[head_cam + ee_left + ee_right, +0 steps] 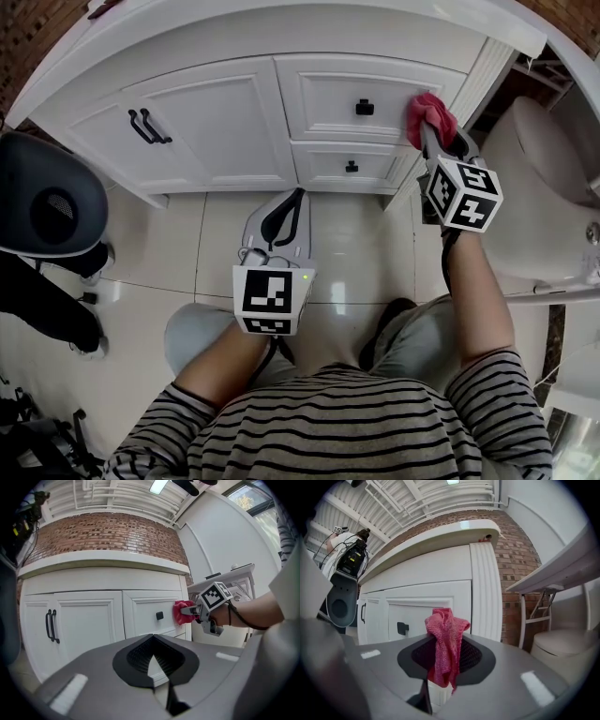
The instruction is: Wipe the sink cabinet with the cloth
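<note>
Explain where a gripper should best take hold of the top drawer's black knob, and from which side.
Take the knob by its two side faces, coming straight at the drawer front. It looks small and squarish and stands proud of the flat panel, so a head-on approach probably suits best.

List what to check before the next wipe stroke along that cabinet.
1. Crumpled red cloth clamped in the right gripper: ok.
2. Cloth on the white sink cabinet, at the upper drawer front: ok, it looks to be touching in the left gripper view.
3. Leftward path: not ok, the black square knob sits beside the cloth.
4. Left gripper shut, empty and back from the cabinet: ok.
5. Enough pressure on the cloth: cannot tell.
</note>
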`<state>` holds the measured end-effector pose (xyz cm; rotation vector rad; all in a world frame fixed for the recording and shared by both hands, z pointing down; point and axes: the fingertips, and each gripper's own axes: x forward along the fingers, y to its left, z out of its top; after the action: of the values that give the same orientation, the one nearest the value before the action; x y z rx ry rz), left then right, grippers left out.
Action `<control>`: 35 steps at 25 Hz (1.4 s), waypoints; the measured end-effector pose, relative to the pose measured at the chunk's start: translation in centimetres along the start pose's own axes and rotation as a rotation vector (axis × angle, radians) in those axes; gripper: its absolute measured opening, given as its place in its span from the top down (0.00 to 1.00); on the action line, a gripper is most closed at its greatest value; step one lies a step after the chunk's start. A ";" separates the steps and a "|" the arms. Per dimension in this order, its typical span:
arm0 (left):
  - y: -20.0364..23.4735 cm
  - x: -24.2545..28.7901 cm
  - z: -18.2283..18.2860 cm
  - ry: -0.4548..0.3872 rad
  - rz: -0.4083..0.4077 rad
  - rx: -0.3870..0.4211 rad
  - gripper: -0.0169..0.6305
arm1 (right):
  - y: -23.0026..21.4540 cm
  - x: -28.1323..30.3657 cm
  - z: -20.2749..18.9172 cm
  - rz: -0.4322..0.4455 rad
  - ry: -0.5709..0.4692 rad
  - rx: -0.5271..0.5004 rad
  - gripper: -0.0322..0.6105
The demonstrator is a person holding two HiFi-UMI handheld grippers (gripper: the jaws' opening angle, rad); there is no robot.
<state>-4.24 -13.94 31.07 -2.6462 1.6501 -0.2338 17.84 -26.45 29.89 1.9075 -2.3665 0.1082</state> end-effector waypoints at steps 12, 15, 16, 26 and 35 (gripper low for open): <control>1.2 -0.5 1.6 -0.050 0.023 -0.036 0.97 | 0.5 -3.6 0.6 -0.077 -0.023 0.088 0.80; 1.8 -1.0 2.2 -0.070 0.037 -0.049 0.97 | 8.7 -1.9 -0.8 0.080 -0.011 0.080 0.80; 2.1 -1.1 2.3 -0.074 0.045 -0.053 0.97 | 11.5 -1.1 -1.7 0.130 0.005 0.070 0.80; 3.5 -1.3 1.6 -0.061 0.067 -0.065 0.97 | 22.5 7.1 -6.4 0.268 0.050 -0.019 0.80; 2.6 -0.5 1.1 -0.051 0.027 -0.073 0.97 | 5.7 3.2 -6.8 -0.010 0.011 0.037 0.80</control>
<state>-6.61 -14.68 29.65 -2.6553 1.7103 -0.1065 11.88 -27.51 37.10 1.9293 -2.3643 0.1618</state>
